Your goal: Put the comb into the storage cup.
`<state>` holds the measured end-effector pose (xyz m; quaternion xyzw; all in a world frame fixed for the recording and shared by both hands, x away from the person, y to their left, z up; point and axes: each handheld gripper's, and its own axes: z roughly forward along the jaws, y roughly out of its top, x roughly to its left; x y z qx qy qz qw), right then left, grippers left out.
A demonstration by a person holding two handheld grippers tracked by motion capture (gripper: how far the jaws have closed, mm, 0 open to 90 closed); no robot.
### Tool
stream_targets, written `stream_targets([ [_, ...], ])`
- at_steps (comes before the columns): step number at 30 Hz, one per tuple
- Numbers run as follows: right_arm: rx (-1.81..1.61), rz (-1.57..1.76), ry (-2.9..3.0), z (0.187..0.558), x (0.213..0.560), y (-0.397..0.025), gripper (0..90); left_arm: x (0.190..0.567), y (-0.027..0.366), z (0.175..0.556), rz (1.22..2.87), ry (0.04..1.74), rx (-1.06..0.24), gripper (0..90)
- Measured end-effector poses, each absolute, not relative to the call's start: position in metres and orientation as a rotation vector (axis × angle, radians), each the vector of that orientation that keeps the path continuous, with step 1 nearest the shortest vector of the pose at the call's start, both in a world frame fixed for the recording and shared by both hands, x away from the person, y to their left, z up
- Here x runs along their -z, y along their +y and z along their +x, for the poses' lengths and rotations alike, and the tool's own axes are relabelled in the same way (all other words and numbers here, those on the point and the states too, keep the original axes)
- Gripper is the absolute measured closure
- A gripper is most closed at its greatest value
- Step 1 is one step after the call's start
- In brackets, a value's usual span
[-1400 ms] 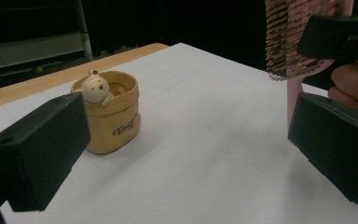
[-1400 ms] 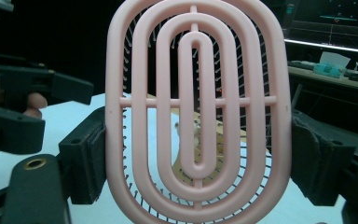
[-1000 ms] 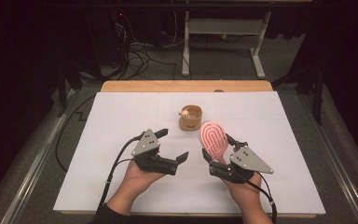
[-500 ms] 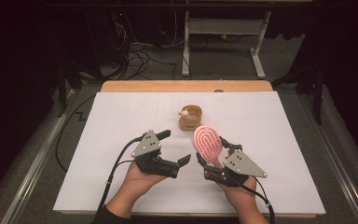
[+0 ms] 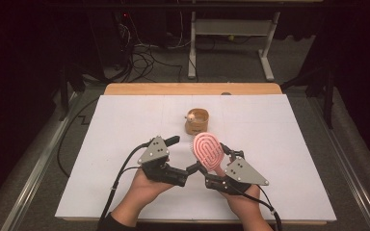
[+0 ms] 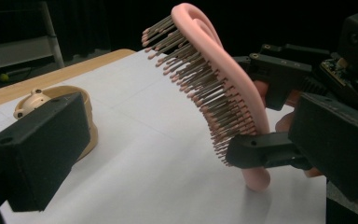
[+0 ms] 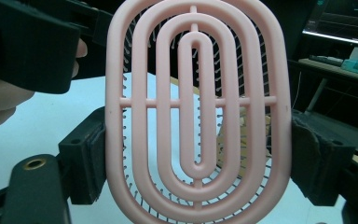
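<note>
Hairbrush (image 5: 209,153), pink and oval, stands tilted on the white table (image 5: 125,120), clamped by its edges in the right claw (image 5: 215,166); left claw (image 5: 191,169) gapes beside its bristles.

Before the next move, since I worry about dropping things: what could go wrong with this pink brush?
1. The right tool clamps the pink hairbrush only by its side edges, so it could twist or slip out.
2. The open left tool sits close beside the brush; closing in could snag the bristles.
3. The small wooden cup stands just beyond the brush head; a forward swing might knock it over.
</note>
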<state>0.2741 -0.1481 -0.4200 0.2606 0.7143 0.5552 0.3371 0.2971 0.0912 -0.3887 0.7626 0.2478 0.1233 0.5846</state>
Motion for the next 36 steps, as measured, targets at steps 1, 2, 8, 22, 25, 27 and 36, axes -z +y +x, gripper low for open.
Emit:
stream_targets([
  [1, -1.445, 0.676, 1.862, 0.274, 0.420, -0.147, 19.8, 0.388, 0.091, 0.297, 1.778, 0.576, -0.285, 0.0],
  [2, -1.445, 0.677, 1.864, 0.274, 0.421, -0.146, 19.8, 0.388, 0.091, 0.297, 1.776, 0.575, -0.284, 0.0],
  [8, -1.445, 0.657, 1.866, 0.271, 0.422, -0.142, 19.8, 0.387, 0.090, 0.295, 1.769, 0.570, -0.279, 0.0],
  [22, -1.457, 0.631, 1.886, 0.268, 0.423, -0.134, 19.7, 0.388, 0.088, 0.295, 1.757, 0.588, -0.252, 0.0],
  [25, -1.461, 0.625, 1.886, 0.267, 0.423, -0.132, 19.8, 0.388, 0.088, 0.295, 1.756, 0.593, -0.242, 0.0],
  [27, -1.460, 0.619, 1.889, 0.266, 0.424, -0.131, 19.8, 0.389, 0.087, 0.295, 1.757, 0.595, -0.233, 0.0],
  [36, -1.460, 0.607, 1.894, 0.265, 0.424, -0.128, 19.8, 0.390, 0.086, 0.297, 1.777, 0.612, -0.223, 0.0],
])
